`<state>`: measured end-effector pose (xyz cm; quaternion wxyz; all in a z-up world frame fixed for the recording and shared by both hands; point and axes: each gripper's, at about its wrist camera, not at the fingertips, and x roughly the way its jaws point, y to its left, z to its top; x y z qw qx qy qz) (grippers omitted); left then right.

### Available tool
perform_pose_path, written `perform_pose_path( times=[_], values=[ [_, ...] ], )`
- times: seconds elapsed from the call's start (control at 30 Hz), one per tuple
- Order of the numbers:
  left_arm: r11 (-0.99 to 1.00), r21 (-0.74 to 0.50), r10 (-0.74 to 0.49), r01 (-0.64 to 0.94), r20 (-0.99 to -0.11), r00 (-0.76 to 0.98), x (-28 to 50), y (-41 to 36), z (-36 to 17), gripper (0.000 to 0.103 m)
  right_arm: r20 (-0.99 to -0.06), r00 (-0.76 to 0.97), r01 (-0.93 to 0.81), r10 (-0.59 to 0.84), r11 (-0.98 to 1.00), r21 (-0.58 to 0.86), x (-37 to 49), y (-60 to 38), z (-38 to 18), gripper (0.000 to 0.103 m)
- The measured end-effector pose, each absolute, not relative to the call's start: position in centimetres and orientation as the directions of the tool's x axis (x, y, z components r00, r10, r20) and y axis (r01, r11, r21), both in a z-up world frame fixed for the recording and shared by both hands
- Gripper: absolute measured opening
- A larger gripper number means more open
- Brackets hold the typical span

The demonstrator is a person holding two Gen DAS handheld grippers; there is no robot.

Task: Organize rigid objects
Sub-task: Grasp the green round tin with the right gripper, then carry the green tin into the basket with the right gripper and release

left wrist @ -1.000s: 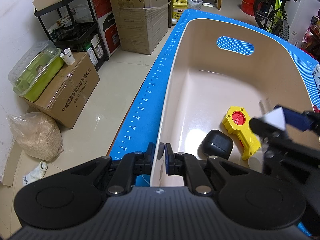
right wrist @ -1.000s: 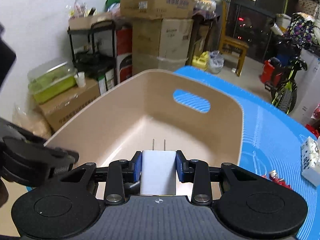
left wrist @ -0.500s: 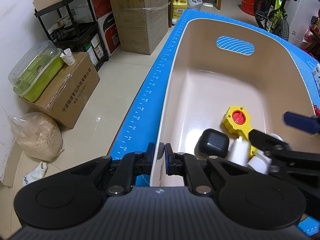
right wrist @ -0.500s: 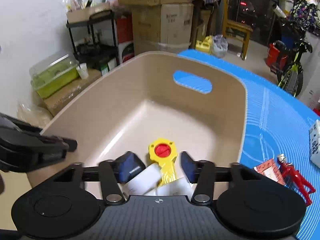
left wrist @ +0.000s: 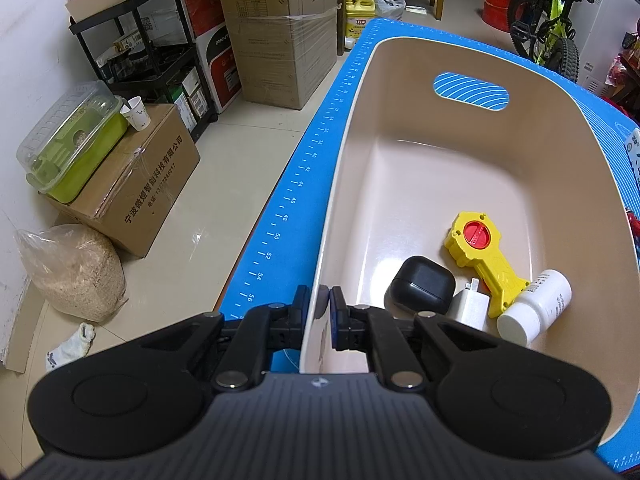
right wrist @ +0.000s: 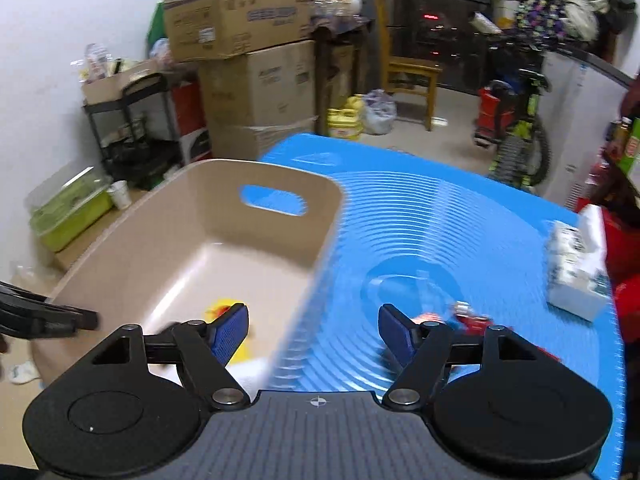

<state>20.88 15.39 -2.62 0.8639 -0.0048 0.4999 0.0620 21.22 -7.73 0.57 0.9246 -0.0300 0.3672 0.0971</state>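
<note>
A beige bin [left wrist: 576, 128] stands on the blue mat [left wrist: 288, 200]. In it lie a yellow tool with a red knob [left wrist: 482, 254], a black case [left wrist: 422, 285], a white charger plug [left wrist: 469, 306] and a white bottle [left wrist: 538, 310]. My left gripper [left wrist: 319, 306] is shut on the bin's near rim. My right gripper [right wrist: 314, 330] is open and empty, above the bin's right wall [right wrist: 320, 236]. A red tool [right wrist: 472, 318] lies on the mat [right wrist: 440, 208] just beyond its right finger.
A white patterned box [right wrist: 576, 266] sits at the mat's right side. Left of the table are cardboard boxes [left wrist: 136, 184], a green container [left wrist: 72, 148], a sack [left wrist: 70, 272] and a black shelf [left wrist: 144, 60]. A bicycle [left wrist: 556, 20] stands behind.
My right gripper opened and dropped the white charger plug into the bin, then swung right and out toward the mat. My left gripper stayed clamped on the rim.
</note>
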Motion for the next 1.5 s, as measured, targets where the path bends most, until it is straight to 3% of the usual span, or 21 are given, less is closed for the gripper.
perform_pose_path(
  times=[0.33, 0.63, 0.87, 1.0, 1.13, 1.5],
  values=[
    [0.992, 0.057, 0.106, -0.113, -0.864, 0.493, 20.8, 15.4, -2.6, 0.013, -0.750, 0.659, -0.077, 0.063, 0.997, 0.016, 21.8, -12.8, -5.2, 0.077],
    [0.992, 0.057, 0.106, -0.113, -0.864, 0.493, 20.8, 15.4, -2.7, 0.013, -0.815, 0.577, -0.086, 0.058, 0.996, 0.010, 22.5, -13.2, -9.6, 0.077],
    [0.992, 0.060, 0.108, -0.112, -0.864, 0.493, 20.8, 15.5, -2.7, 0.013, -0.814, 0.576, -0.119, 0.076, 0.993, 0.009, 22.5, -12.6, -10.6, 0.076],
    [0.992, 0.060, 0.108, -0.113, -0.863, 0.493, 20.8, 15.4, -2.7, 0.013, -0.810, 0.583, -0.127, 0.072, 0.992, -0.003, 22.4, -12.3, -10.9, 0.071],
    [0.992, 0.060, 0.108, -0.113, -0.863, 0.493, 20.8, 15.4, -2.7, 0.013, -0.804, 0.589, -0.133, 0.081, 0.991, 0.002, 22.2, -12.3, -10.8, 0.055],
    [0.992, 0.059, 0.108, -0.113, -0.864, 0.493, 20.8, 15.4, -2.7, 0.013, -0.778, 0.623, -0.158, 0.081, 0.987, -0.024, 21.1, -11.7, -8.1, 0.054]
  ],
)
